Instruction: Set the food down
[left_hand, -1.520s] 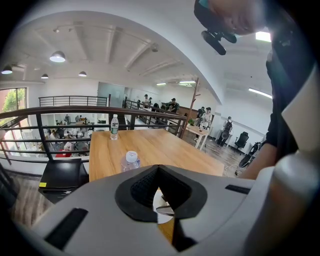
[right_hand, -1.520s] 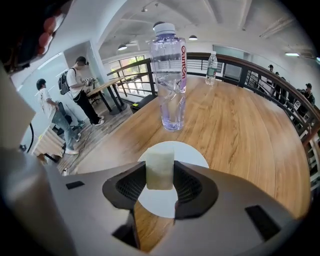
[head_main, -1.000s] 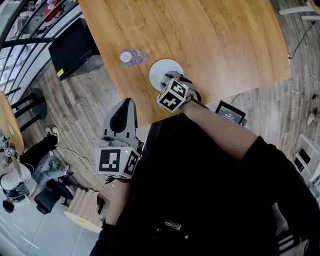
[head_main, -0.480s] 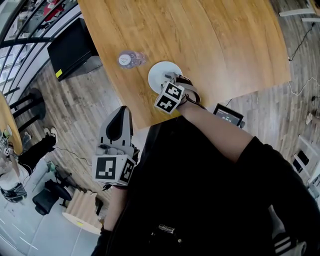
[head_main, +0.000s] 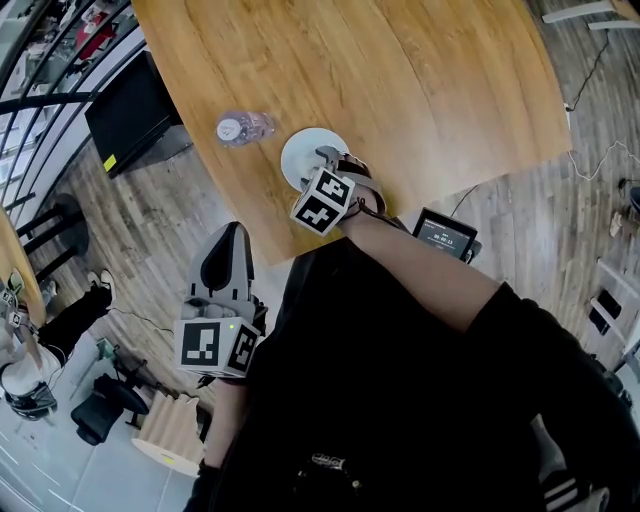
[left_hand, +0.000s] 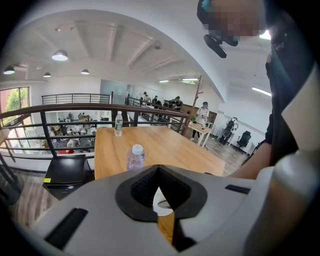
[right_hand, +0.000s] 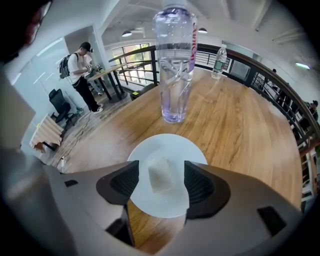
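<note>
Right gripper (right_hand: 167, 181) spread, releasing nothing; food cube (right_hand: 161, 175) sits between jaws on plate (right_hand: 165, 145). Probably soft, light: pinch flat sides. Left gripper (left_hand: 159, 172) closed, empty.

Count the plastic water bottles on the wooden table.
2. One clear plastic bottle stands just beyond the round white plate; the other bottle stands at the table's far edge, near the metal railing.

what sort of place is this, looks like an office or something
Most likely an open-plan office or shared workspace, perhaps on an upper floor: a long wooden table, a metal railing along the edge, and an office chair near a standing person.
</note>
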